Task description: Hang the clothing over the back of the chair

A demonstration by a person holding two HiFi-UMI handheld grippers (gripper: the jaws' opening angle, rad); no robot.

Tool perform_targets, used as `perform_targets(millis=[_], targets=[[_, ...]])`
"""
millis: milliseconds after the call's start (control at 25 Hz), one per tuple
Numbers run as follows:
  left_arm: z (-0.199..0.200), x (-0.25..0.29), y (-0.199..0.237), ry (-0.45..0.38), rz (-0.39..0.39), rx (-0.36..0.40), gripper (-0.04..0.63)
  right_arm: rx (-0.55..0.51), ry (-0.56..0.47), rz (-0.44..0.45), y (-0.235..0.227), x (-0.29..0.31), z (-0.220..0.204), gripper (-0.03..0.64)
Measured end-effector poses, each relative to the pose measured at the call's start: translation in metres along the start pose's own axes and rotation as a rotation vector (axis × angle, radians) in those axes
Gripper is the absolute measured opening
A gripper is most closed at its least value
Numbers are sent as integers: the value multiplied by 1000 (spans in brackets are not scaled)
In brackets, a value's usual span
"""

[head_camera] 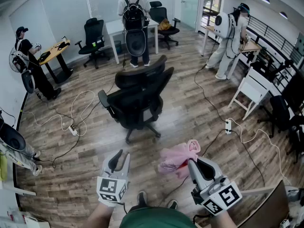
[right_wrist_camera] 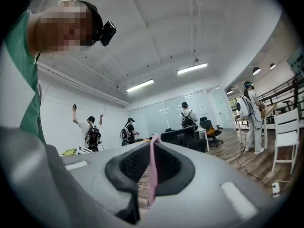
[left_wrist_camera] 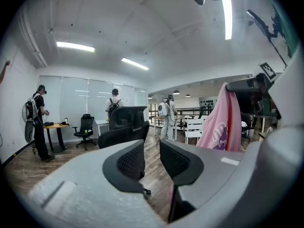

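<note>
The pink clothing (head_camera: 176, 156) hangs bunched at lower centre-right of the head view, clamped in my right hand-held gripper (head_camera: 191, 164). My left hand-held gripper (head_camera: 118, 156) is beside it, jaws apart, empty. The black chair (head_camera: 137, 99) stands mid-frame, well apart.

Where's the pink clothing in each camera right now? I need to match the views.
Head view: the pink clothing is low, right of centre, bunched at the tip of the right gripper.
Left gripper view: the pink clothing hangs at the right, beyond the open jaws.
Right gripper view: the pink clothing is a thin strip at centre, pinched between the jaws.
Shared landmark: the black office chair, ahead in all three views.
</note>
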State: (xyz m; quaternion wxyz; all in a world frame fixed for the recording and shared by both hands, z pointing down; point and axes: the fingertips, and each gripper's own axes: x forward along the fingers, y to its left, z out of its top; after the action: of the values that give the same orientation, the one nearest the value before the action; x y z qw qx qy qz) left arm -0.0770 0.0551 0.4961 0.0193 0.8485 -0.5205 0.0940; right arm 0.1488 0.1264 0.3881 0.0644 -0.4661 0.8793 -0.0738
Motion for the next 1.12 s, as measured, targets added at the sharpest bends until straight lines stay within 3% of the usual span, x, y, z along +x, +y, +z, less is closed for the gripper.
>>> perform_targets(millis=[360, 600, 840, 1120], targets=[[12, -12, -2, -23, 6, -14, 110, 9, 18, 5, 2, 2, 1, 23], [50, -18, 41, -124, 26, -4, 107, 13, 0, -28, 7, 26, 10, 23], [74, -28, 86, -217, 10, -23, 106, -7, -82, -79, 14, 52, 51, 23], [61, -27, 135, -213, -32, -53, 101, -79, -106, -160, 18, 85, 84, 23]])
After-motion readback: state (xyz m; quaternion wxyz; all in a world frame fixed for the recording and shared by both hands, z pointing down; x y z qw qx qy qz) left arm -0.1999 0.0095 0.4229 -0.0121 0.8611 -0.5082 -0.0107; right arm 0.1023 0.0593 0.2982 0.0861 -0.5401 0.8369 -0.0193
